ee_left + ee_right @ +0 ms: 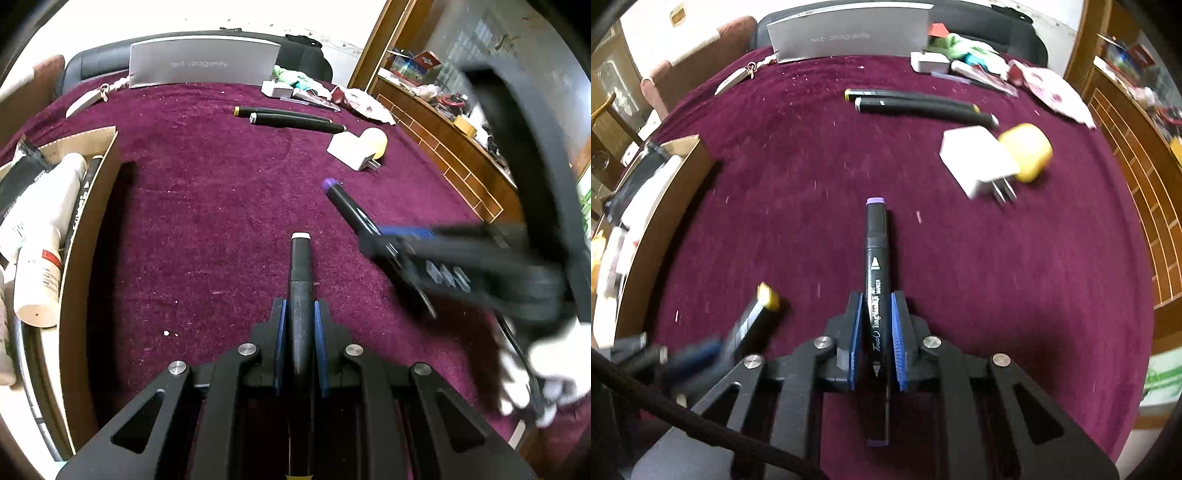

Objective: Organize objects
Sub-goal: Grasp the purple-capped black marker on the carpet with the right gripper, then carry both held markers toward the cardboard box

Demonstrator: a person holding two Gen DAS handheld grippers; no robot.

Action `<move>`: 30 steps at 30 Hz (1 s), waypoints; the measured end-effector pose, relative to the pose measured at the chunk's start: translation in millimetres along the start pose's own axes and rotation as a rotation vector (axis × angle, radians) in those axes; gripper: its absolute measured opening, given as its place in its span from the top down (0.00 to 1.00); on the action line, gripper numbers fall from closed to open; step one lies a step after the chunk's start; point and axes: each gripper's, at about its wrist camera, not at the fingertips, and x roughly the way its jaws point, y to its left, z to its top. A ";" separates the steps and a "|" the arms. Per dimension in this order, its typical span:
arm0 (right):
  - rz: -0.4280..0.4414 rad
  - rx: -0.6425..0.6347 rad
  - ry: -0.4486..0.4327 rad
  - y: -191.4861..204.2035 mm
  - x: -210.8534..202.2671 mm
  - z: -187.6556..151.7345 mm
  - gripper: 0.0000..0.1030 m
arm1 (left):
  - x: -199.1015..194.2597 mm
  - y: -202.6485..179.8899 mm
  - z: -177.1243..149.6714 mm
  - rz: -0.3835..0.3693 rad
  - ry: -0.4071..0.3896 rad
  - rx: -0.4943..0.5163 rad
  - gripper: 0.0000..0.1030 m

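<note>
My left gripper [300, 314] is shut on a black marker with a white end cap [300, 266], held above the purple cloth. My right gripper [875, 306] is shut on a black marker with a purple cap [875, 243]. In the left wrist view the right gripper [373, 230] is blurred at the right, its purple-capped marker [347, 206] pointing up-left. In the right wrist view the left gripper [713, 347] is blurred at lower left, its marker [753, 317] showing a yellow end. Two more black markers [291, 119] [919, 105] lie side by side farther back.
A cardboard box [92, 229] [661, 206] with bottles and packets stands at the left. A white charger plug [352, 150] [979, 162] and a yellow object [376, 142] [1028, 151] lie at the right. A grey box [203, 62] and clutter [306, 90] are at the back. A wooden shelf [443, 140] borders the right.
</note>
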 end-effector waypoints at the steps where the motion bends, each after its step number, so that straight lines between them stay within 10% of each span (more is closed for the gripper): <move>1: 0.006 0.008 -0.003 -1.5 -4.7 -10.0 0.88 | 0.0 -2.2 -0.3 0.011 0.000 0.009 0.88; 15: -0.021 0.072 -0.057 -0.3 -31.3 -66.5 0.88 | 7.9 -39.6 -5.4 0.135 0.020 0.200 0.66; 30: -0.150 0.033 -0.082 17.0 -23.8 -55.1 0.83 | 0.7 -27.0 -6.6 0.081 0.004 0.135 0.82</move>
